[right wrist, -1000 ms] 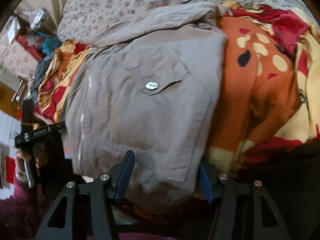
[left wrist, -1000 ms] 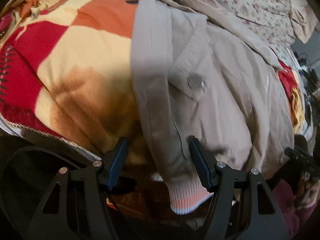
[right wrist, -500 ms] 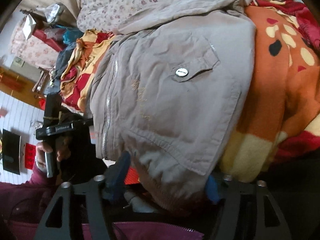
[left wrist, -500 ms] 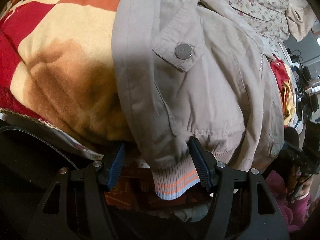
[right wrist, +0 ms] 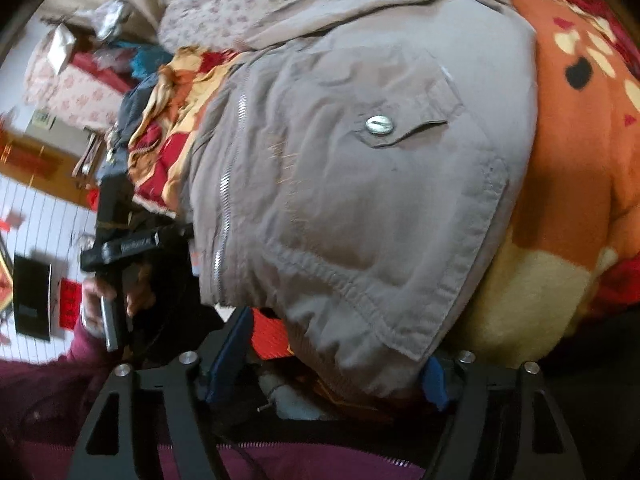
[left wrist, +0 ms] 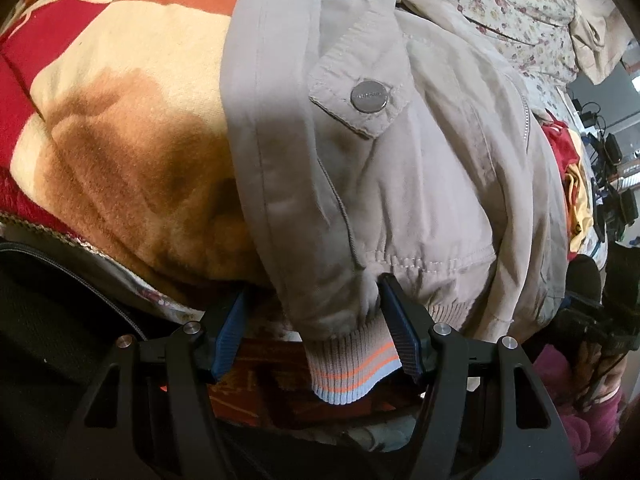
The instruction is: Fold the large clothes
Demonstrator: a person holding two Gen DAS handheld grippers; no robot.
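Two wrist views look down onto a beige jacket (left wrist: 420,184) spread over a bed.

In the left wrist view, the left tool (left wrist: 316,332) sits at six o'clock, jaws standing apart. A ribbed cuff (left wrist: 352,368) with orange and pale blue stripes hangs between them, close against the right-hand blue pad; the left-hand pad is clear of the cloth, so nothing is pinched. Above it, toward twelve o'clock, the jacket rises with a pocket flap and its metal snap (left wrist: 369,97). At nine o'clock lies a fleece blanket (left wrist: 120,152) in red, cream and brown. A floral sheet (left wrist: 508,8) shows at one o'clock. At four o'clock, the other tool is only a dark shape.

In the right wrist view, the right tool (right wrist: 332,364) is at six o'clock. Its jaws have just been opening; the jacket's ribbed hem corner (right wrist: 360,360) lies between them, and the right-hand pad is mostly hidden by cloth. Only this view shows the zipper (right wrist: 226,188) running toward eleven o'clock, and a hand (right wrist: 116,292) at nine o'clock holding the left tool's handle, above a maroon sleeve (right wrist: 48,392). The orange blanket fills three o'clock. Cluttered furniture lies far off at ten o'clock.
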